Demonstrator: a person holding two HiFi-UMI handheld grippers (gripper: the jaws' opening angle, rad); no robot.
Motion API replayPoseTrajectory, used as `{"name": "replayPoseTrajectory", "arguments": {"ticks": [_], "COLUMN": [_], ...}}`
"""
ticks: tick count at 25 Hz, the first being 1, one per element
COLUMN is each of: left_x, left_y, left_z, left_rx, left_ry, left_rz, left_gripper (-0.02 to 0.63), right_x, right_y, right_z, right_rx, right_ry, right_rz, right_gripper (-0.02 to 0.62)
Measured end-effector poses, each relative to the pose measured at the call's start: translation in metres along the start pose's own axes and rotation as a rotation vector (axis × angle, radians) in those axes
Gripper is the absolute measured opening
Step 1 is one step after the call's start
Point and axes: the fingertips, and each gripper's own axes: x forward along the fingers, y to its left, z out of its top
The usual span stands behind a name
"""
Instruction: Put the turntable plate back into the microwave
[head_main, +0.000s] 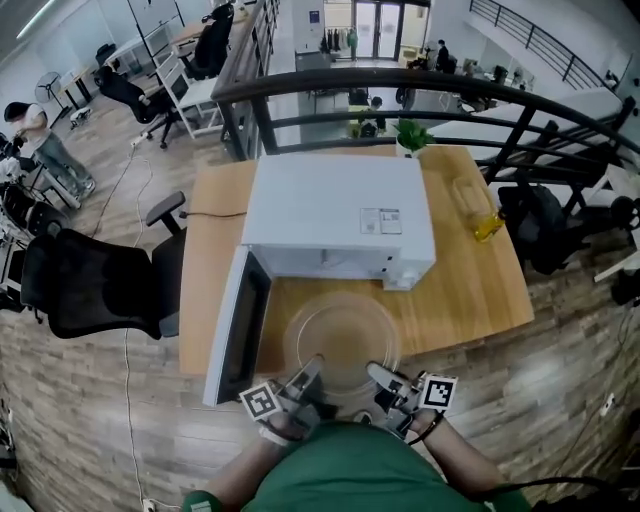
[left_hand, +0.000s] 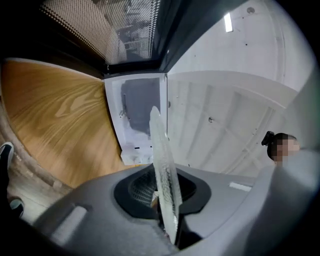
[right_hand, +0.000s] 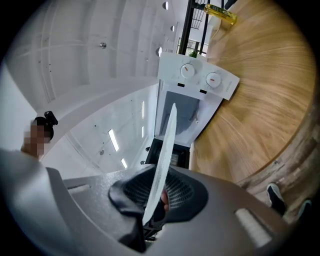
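Nearest the camera, the person's green shirt (head_main: 350, 470) fills the bottom edge, and just beyond it the two grippers sit side by side, each with its marker cube turned up. The left gripper (head_main: 308, 370) has its jaws pinched nearly together on the near rim of the plate (head_main: 343, 335); its own view shows the glass edge-on between the pads. The right gripper (head_main: 378, 375) is clamped on the same near rim a little to the right, the jaws a touch wider but the pads pressing the glass. The clear round plate hangs level between them over the front edge of the table (head_main: 480, 290), just in front of the microwave (head_main: 340, 215) and not yet inside it. The door (head_main: 238, 330) stands swung out to the left, beside the plate, and the cavity faces the person (the right gripper view also shows two round knobs (right_hand: 200, 75) on the front panel). The white microwave sits on the middle of the wooden table. Further back on the right lies a yellow bottle (head_main: 488, 226), and a small green plant (head_main: 411, 135) stands at the far edge. A black chair (head_main: 95, 285) is left of the table, and a dark railing (head_main: 400, 90) curves behind it.
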Motion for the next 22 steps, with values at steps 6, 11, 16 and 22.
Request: {"name": "replayPoseTrajectory", "arguments": {"ticks": [6,11,16,22], "left_x": [0.019,0.018,0.027,0.052], "left_y": [0.031,0.049,0.061,0.082], "left_z": [0.040,0.068,0.083,0.093], "left_rx": [-0.065,-0.075,-0.083,-0.066], "left_ry": [0.018,-0.004,-0.045,-0.075], "left_rz": [0.031,0.062,0.080,0.102], "left_gripper": [0.046,0.048,0.047,0.046], "right_x": [0.039,0.068,0.082,0.089], "right_y": [-0.026,-0.039,-0.054,-0.082], "right_z": [0.022,0.032,0.045,0.071], "right_rx": [0.013,0.028,0.036,0.056], "right_ry": [-0.018,-0.015,0.018,0.063], "right_rz": [-0.075,-0.095,-0.085,-0.072], "right_gripper": [0.055,0.056,0.055,0.057]}}
